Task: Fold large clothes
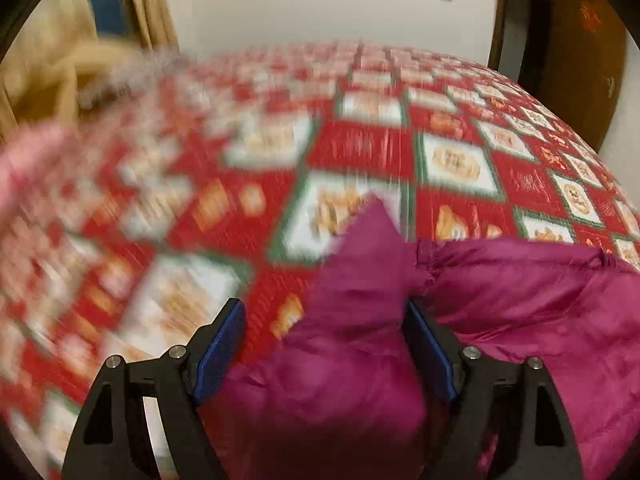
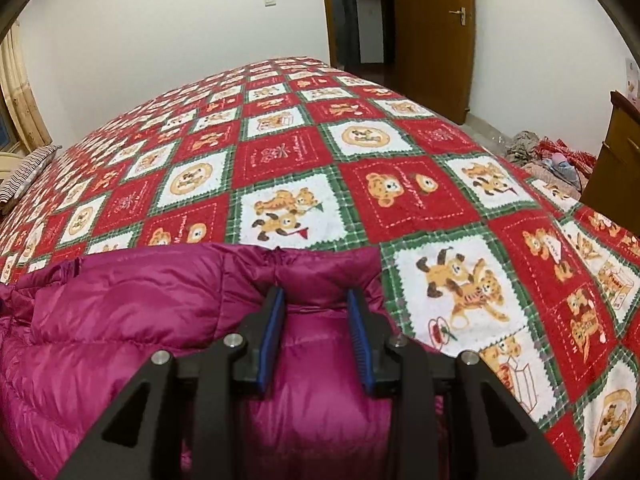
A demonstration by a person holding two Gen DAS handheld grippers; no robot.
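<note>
Left wrist view: magenta quilted puffer jacket (image 1: 500, 312) lies on bed with red-white-green bear-print patchwork quilt (image 1: 360, 148). Left gripper (image 1: 324, 340) spread wide, bunched jacket fold between jaws; whether pads actually press, cannot tell.

Right wrist view: right gripper (image 2: 316, 332) clenched on puffy jacket fold (image 2: 120, 312) near top edge. Likely light, soft, slippery shell; best grabbed at seams, hem, corners.
</note>
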